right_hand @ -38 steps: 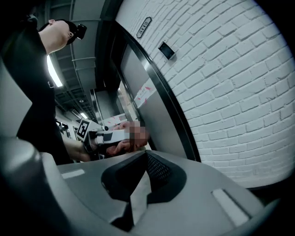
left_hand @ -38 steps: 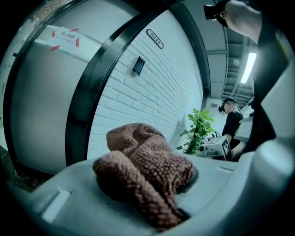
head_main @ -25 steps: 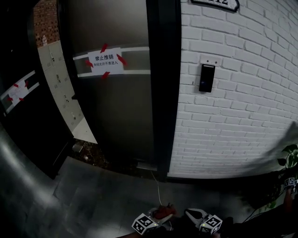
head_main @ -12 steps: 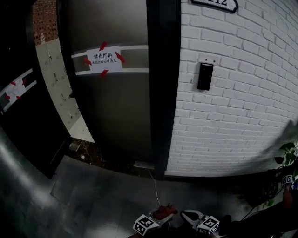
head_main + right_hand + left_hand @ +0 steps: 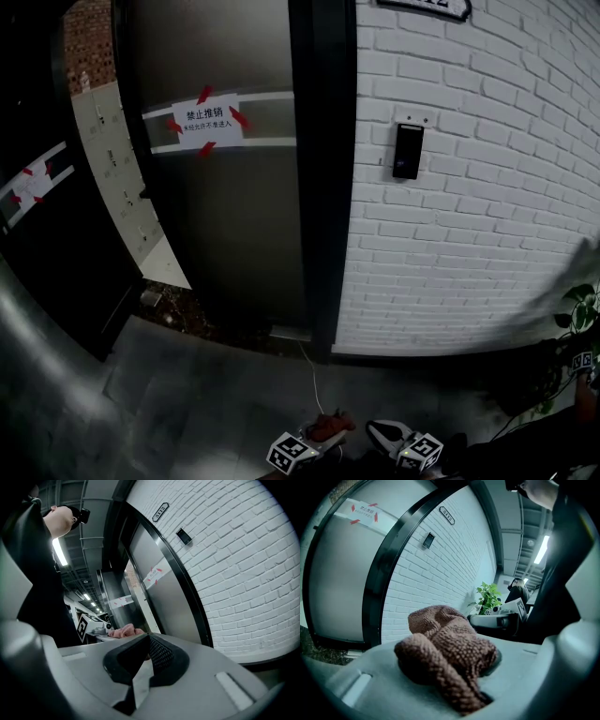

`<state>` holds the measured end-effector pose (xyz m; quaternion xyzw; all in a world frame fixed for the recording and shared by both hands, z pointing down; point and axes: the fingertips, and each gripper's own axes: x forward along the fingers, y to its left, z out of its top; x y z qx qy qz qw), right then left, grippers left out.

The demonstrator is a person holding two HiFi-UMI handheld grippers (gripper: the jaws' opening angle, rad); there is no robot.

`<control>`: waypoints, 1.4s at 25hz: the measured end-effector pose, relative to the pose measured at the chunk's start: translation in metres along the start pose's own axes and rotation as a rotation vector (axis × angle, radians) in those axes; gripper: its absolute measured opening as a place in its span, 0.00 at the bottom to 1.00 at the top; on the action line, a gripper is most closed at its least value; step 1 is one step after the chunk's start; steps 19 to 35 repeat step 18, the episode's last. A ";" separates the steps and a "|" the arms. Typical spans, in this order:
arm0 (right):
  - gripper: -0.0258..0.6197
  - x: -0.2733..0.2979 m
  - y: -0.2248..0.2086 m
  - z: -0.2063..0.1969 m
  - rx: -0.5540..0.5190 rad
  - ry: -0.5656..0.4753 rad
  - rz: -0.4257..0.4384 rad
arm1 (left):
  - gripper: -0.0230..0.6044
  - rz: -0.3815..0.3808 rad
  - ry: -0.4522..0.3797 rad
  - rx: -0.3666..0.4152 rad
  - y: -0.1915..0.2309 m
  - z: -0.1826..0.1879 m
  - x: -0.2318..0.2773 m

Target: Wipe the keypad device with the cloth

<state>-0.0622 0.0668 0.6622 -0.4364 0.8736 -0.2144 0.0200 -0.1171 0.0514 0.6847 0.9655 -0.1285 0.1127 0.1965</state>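
The keypad device (image 5: 408, 151) hangs on the white brick wall (image 5: 487, 244), upper right of the head view, well above both tools at the bottom edge. The left gripper (image 5: 323, 435) pinches the bunched brown cloth (image 5: 450, 658); the right gripper (image 5: 386, 433) is pressed together on nothing. To my eye the lift should bring the cloth, not plastic, flat onto the keypad.

The keypad (image 5: 408, 151) sits flat on the white brick wall (image 5: 469, 244), with bare bricks all round it and open air in front. The black door frame (image 5: 323, 169) runs upright just to its left. A plant (image 5: 583, 317), low at far right, seems well clear of any reach.
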 end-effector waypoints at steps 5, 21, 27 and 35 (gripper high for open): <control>0.04 -0.004 0.004 0.005 -0.001 0.020 0.006 | 0.25 -0.003 -0.004 -0.012 -0.006 -0.002 0.007; 0.04 -0.005 -0.007 0.006 0.002 0.014 -0.001 | 0.25 0.004 -0.010 -0.019 -0.001 0.001 0.017; 0.04 -0.005 -0.007 0.006 0.002 0.014 -0.001 | 0.25 0.004 -0.010 -0.019 -0.001 0.001 0.017; 0.04 -0.005 -0.007 0.006 0.002 0.014 -0.001 | 0.25 0.004 -0.010 -0.019 -0.001 0.001 0.017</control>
